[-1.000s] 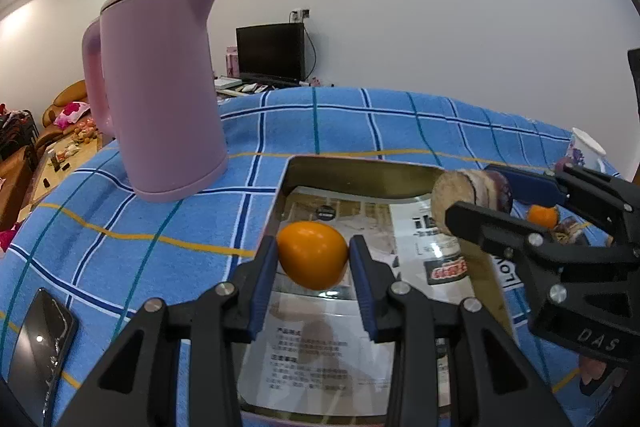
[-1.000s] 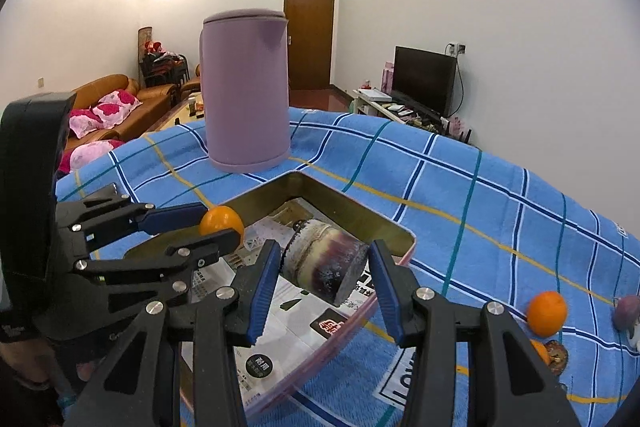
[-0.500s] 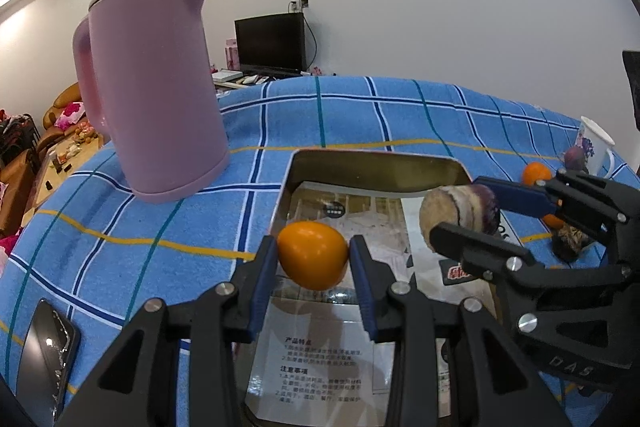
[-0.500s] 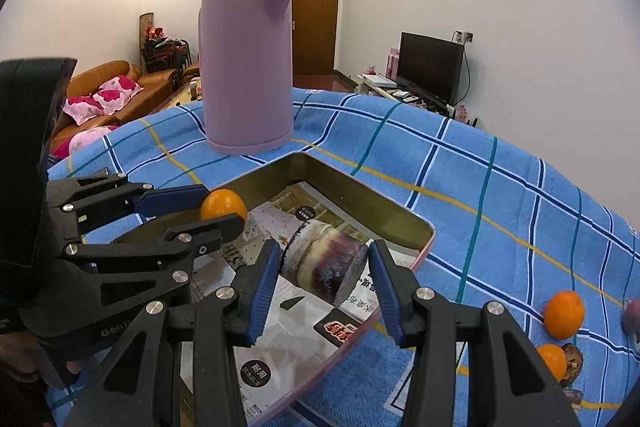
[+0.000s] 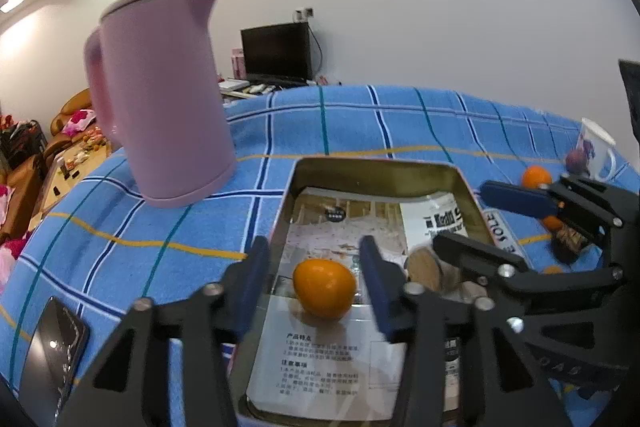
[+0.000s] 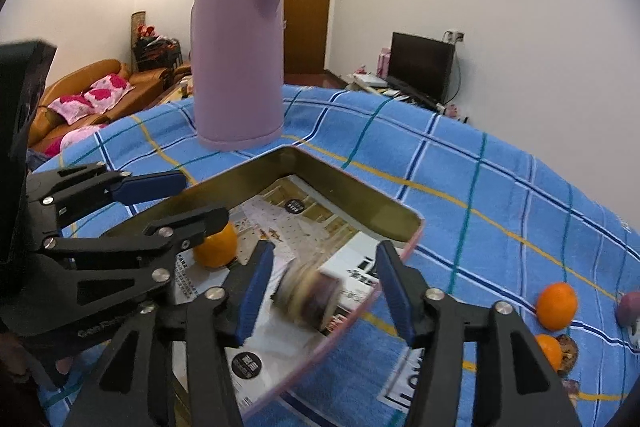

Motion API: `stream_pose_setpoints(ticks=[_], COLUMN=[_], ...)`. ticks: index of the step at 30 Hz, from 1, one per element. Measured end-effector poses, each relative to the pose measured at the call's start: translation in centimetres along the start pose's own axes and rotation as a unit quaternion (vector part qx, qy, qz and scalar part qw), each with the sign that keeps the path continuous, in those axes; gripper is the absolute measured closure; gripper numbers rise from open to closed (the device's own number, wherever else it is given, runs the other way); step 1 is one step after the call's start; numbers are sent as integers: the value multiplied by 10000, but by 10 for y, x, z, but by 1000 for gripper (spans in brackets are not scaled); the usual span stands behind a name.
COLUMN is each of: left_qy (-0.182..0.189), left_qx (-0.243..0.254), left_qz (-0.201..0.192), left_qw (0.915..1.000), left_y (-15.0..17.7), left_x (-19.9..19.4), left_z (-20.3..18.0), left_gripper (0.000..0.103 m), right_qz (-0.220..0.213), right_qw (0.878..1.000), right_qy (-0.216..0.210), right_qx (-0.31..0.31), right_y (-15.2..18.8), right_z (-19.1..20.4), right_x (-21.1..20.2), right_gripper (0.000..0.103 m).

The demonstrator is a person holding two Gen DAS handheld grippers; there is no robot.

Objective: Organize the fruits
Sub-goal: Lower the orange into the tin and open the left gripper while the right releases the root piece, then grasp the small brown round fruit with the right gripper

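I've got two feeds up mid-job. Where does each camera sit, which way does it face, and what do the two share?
Left wrist: on the left gripper, looking down along its opening jaws at the orange lying free in the tray; right gripper shows at right.
Right wrist: on the right gripper, jaws opening around the blurred purple-skinned piece; left gripper at left.
Shared: tray, orange, pink kettle, blue checked cloth.

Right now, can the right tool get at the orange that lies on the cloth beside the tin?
Probably yes. The loose orange lies bare on the cloth right of the tin, nothing over it. The right tool is opening above a purple cut piece and must first swing across.
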State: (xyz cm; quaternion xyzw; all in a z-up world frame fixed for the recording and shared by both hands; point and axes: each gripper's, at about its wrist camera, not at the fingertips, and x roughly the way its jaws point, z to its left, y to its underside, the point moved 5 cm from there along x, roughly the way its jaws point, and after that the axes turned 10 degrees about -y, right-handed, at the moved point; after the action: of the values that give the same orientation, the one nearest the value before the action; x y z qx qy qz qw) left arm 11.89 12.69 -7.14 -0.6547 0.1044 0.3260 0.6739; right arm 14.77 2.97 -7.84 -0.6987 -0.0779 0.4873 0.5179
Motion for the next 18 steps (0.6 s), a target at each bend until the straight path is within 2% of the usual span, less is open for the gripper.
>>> stream_pose_setpoints(ticks=[1, 3, 9, 18], left_qy=[3, 77, 382, 909], left_qx=[-66, -149, 68, 501], left_qz=[-52, -148, -365, -457], left_qw=[10000, 9997, 9986, 9935], left_y=[0, -1, -2, 2], left_x=[-4, -13, -39, -62], left_z=[1, 0, -28, -93], left_gripper=[38, 33, 33, 33], right_qz=[-71, -170, -423, -544], right_qw=[10000, 9998, 9988, 9879], right_qy=[46, 6, 177, 1201], right_qx=[12, 76, 173, 812], right_y=[0, 2, 22, 71], right_z=[-1, -4, -21, -100], right_x=[-7, -19, -71, -153], right_gripper=[39, 39, 38, 36])
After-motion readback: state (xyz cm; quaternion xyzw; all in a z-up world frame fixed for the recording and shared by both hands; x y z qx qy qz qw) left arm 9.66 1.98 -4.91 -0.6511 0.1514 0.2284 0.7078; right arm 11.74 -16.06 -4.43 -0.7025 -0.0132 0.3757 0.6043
